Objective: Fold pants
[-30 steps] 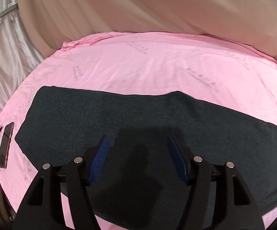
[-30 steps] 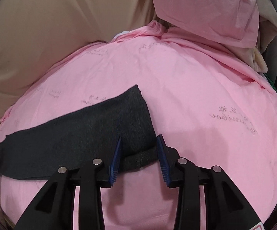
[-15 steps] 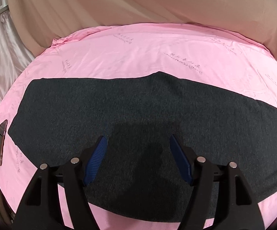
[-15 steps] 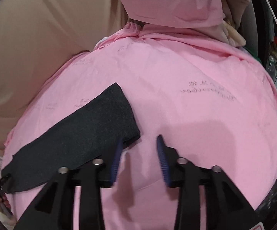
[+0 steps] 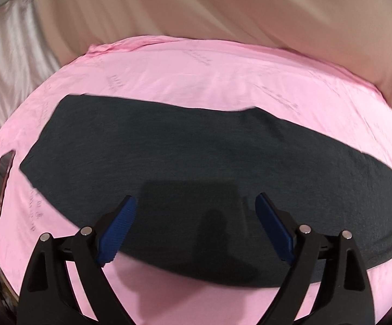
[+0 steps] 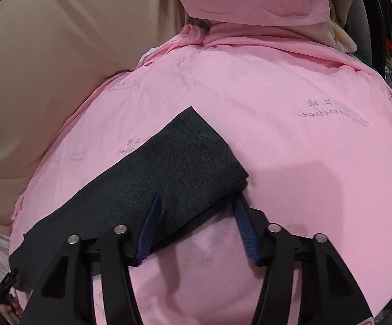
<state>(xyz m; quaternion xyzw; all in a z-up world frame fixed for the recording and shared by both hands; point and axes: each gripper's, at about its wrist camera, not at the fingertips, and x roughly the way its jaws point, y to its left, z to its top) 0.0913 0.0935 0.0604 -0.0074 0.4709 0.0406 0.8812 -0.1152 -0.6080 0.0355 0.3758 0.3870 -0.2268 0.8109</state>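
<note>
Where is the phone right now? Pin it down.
The phone lies at the far left edge of the left wrist view, on the pink sheet, just left of the dark pants and apart from them.

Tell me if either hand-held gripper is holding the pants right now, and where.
Neither. The left hand-held gripper is open above the pants; the right hand-held gripper is open, straddling their hem end without closing on it.

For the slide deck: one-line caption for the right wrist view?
Open right gripper poised at the near corner of dark pants on a pink sheet.
</note>
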